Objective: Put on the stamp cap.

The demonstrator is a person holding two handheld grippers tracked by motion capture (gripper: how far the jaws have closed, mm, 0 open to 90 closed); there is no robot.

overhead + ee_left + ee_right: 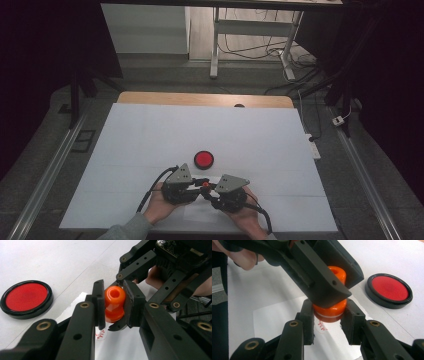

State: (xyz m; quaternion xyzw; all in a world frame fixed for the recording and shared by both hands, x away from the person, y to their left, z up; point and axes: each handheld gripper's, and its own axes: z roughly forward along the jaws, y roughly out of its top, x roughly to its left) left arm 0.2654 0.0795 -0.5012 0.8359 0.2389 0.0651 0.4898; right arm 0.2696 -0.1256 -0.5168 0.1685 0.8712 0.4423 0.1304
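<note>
Nearest the person, both hands sat at the near edge of the table (125, 130), grippers angled inward and meeting tip to tip. Left gripper (113, 303) was closed on the upper knob of a small orange spool-shaped piece (114, 303), pads pressed to both its sides. Right gripper (329, 315) was clamped on the wider lower part of that same piece, around the base with the pale band. So both tools were shut on one object, held just above a white paper sheet (274, 322) with a red scribbled mark (321, 327) under it.

Judged progress: pickup done, two-handed grip set. The piece looked like two parts, top and base, seam at the pale band, so pulling or twisting them apart, or pressing them together, seemed the step in hand; couldn't tell which. No gap visible between the halves yet.

Farther out, a red disc in a black rim (203, 159) lay flat on the white cover, well apart from the grippers, untouched. Possibly the next thing to deal with.
</note>
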